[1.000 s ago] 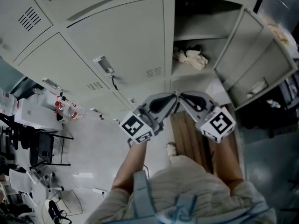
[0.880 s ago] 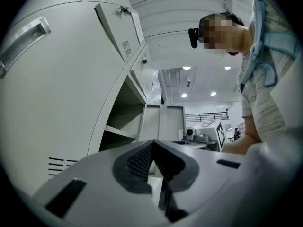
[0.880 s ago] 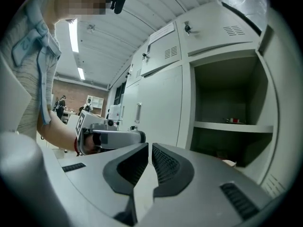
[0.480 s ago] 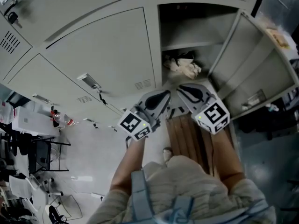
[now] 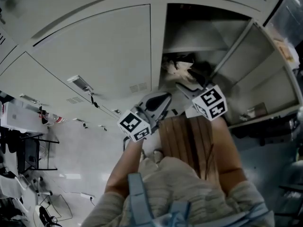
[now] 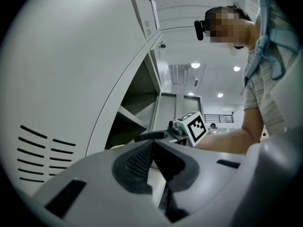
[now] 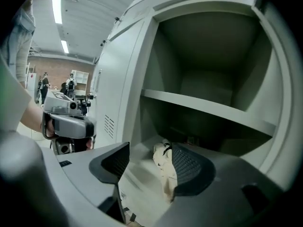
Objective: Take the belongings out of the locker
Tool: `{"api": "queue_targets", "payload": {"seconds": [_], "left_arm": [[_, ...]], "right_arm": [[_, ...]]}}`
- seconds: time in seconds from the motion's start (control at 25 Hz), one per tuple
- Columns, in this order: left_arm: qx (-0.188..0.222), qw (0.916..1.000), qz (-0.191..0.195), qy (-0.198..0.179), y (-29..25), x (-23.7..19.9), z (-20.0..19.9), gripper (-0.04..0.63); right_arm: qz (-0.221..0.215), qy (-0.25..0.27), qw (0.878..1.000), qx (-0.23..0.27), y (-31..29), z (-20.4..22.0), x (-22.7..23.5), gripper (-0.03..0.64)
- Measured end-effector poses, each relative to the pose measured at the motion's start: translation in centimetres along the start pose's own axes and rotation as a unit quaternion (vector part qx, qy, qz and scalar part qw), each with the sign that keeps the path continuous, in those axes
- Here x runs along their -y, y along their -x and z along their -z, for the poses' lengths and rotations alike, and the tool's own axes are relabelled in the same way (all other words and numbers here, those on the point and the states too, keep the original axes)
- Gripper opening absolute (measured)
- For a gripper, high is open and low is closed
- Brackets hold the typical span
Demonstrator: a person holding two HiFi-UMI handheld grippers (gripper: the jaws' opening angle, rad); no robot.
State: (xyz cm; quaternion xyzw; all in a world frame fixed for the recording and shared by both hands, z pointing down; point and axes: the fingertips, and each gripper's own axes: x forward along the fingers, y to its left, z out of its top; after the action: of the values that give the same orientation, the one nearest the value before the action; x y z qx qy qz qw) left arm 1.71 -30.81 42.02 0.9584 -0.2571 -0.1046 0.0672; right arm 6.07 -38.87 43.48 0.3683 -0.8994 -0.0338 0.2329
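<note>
Locker: the tall grey metal locker stands with its door swung wide to the right, among shut grey doors on the left.
Belongings: a crumpled cream cloth lies on the floor of the compartment under the inner shelf, towards the left wall. A dark shape just beside the cloth is too dim to name.
Right tongs: the right gripper reaches into the locker mouth with its jaws spread wide. In its own view the cream cloth shows between the two ribbed pads, lying just beyond them. Nothing is pinched yet.
Left tongs: the left gripper hangs outside, in front of the neighbouring shut door. Its jaws meet at the tips with nothing between them.
Done: the locker is open and the reach is lined up.
Left: seemingly everything else. The cloth must be gripped and drawn out, and whatever sits in the dark corner too.
</note>
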Motion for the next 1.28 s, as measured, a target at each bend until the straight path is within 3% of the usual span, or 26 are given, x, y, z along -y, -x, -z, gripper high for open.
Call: {"api": "queue_targets", "payload": {"seconds": [0.6,1.08,1.28], "left_arm": [[0.013,0.9998,0.002,0.014,-0.9,-0.8,0.1,0.005],[0.011,0.9997,-0.007,0.020,-0.4,-1.8,0.5,0.005],[0.009,0.9997,-0.008,0.022,-0.4,-2.0,0.6,0.005]], "right_arm": [[0.037,0.045,0.992,-0.111,-4.3,3.6,3.9,0.408],[0.057,0.035,0.977,-0.202,-8.3,7.3,7.1,0.408],[0.034,0.014,0.972,-0.233,-9.4,9.5,7.0,0.407]]}}
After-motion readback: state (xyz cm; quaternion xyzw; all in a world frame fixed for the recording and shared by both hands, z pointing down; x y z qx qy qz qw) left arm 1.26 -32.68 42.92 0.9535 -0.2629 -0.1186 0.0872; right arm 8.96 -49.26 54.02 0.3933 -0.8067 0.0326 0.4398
